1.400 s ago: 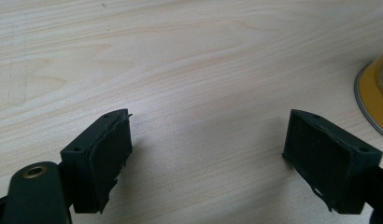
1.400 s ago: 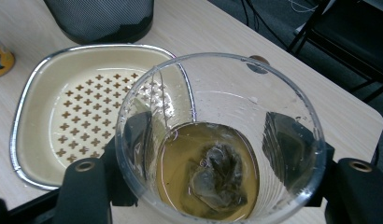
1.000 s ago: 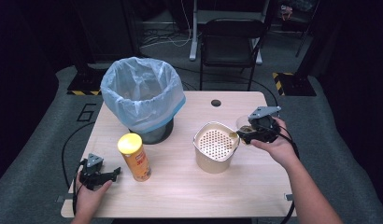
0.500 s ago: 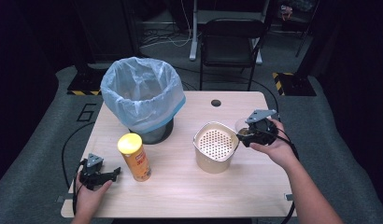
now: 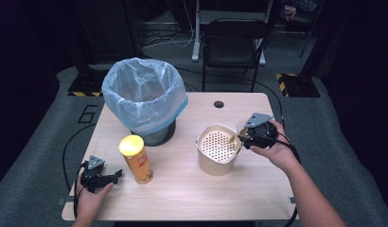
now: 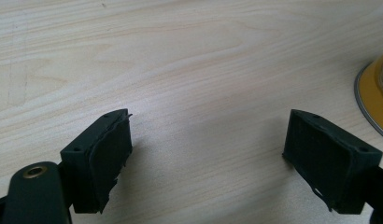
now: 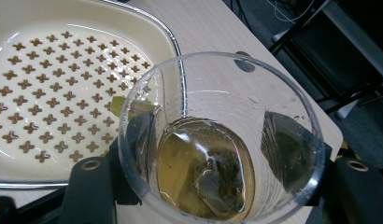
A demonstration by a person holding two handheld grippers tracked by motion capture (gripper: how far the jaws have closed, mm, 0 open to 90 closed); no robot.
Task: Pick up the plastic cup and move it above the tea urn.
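My right gripper (image 5: 245, 137) is shut on a clear glass (image 5: 240, 134) and holds it at the right rim of a cream perforated strainer basket (image 5: 216, 150). In the right gripper view the glass (image 7: 222, 93) sits between both jaws, tilted slightly toward the strainer (image 7: 54, 74). It holds amber liquid and a tea bag (image 7: 203, 179). My left gripper (image 5: 114, 177) rests open on the table at the front left, just left of a yellow chips can (image 5: 136, 160). In the left gripper view its jaws (image 6: 210, 135) stand wide apart over bare wood, with the can's base (image 6: 377, 100) at the right edge.
A bin lined with a pale blue bag (image 5: 145, 97) stands at the back left of the wooden table (image 5: 192, 194). A round hole (image 5: 218, 104) is near the table's far edge. A black chair (image 5: 234, 42) stands beyond the table.
My right gripper has carried the glass a little left and down, up to the strainer's rim. The left gripper has not moved.
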